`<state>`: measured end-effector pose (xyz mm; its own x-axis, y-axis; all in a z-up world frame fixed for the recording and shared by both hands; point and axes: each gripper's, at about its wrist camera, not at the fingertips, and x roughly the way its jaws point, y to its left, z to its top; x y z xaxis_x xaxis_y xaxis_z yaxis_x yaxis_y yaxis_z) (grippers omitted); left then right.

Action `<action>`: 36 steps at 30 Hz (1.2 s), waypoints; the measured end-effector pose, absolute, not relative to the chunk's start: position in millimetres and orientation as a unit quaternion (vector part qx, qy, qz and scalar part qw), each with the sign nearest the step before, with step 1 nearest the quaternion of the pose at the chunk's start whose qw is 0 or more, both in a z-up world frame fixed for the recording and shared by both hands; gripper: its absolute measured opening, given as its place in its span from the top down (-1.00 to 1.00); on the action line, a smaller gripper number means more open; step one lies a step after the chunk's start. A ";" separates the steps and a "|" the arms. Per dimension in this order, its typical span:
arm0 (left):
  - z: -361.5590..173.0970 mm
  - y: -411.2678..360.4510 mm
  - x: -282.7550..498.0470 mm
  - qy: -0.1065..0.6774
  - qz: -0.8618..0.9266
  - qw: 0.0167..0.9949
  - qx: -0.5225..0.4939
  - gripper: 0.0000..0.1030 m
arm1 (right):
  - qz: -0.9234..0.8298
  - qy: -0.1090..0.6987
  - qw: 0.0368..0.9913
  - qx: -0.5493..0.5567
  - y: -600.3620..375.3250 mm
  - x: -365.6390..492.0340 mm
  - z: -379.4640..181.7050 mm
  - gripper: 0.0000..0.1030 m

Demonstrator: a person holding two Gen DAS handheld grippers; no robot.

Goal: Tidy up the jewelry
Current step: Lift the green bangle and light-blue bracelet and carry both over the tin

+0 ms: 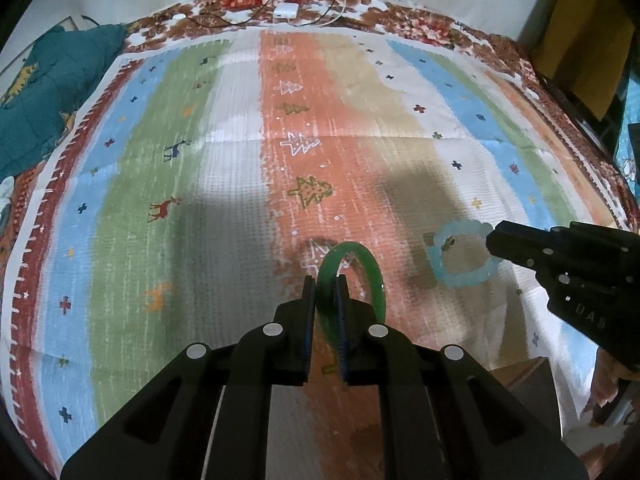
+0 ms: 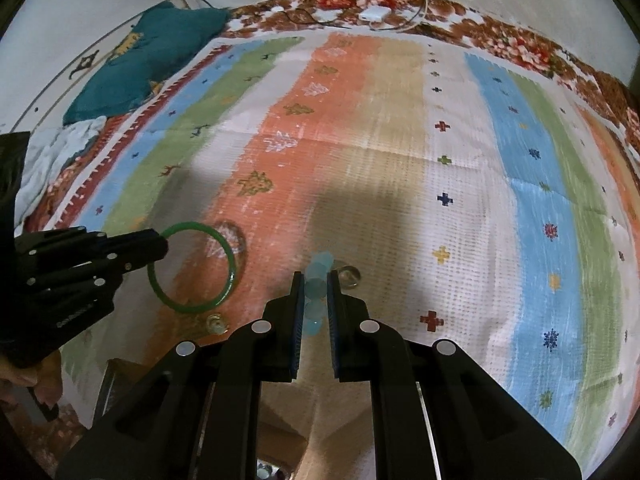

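Observation:
My left gripper (image 1: 325, 280) is shut on a green bangle (image 1: 370, 270) and holds it upright above the striped cloth (image 1: 224, 184). In the right wrist view the same bangle (image 2: 230, 256) hangs from the left gripper (image 2: 162, 244) at the left. My right gripper (image 2: 316, 276) is shut on a pale blue beaded bracelet (image 2: 318, 268), seen edge-on between its fingers. In the left wrist view that bracelet (image 1: 460, 280) shows as a ring held by the right gripper (image 1: 494, 238) at the right.
Two small clear round pieces lie on the cloth, one (image 2: 349, 274) beside the right fingers, one (image 2: 216, 323) below the bangle. A brown box (image 2: 120, 384) sits near the front edge. A teal blanket (image 2: 152, 56) and a white charger (image 2: 374, 14) with cables lie at the back.

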<state>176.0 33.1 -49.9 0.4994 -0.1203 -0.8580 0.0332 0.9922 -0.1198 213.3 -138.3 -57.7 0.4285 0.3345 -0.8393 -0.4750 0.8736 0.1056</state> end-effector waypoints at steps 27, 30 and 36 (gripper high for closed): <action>-13.1 32.2 139.1 0.447 -0.046 0.891 -0.068 0.81 | 0.273 0.435 0.854 -0.080 -138.3 165.7 -22.6 0.77; -9.2 32.5 133.5 0.440 -0.040 0.894 -0.074 0.81 | 0.277 0.428 0.856 -0.081 -137.0 158.3 -16.6 0.77; -7.6 31.4 122.6 0.435 -0.035 0.897 -0.073 0.81 | 0.283 0.415 0.861 -0.080 -138.1 146.4 -6.8 0.77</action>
<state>122.6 31.4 -7.6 0.6185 -0.1265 -0.7755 0.0001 0.9870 -0.1609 146.4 -138.1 -6.8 0.4959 0.4210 -0.7595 -0.5534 0.8272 0.0973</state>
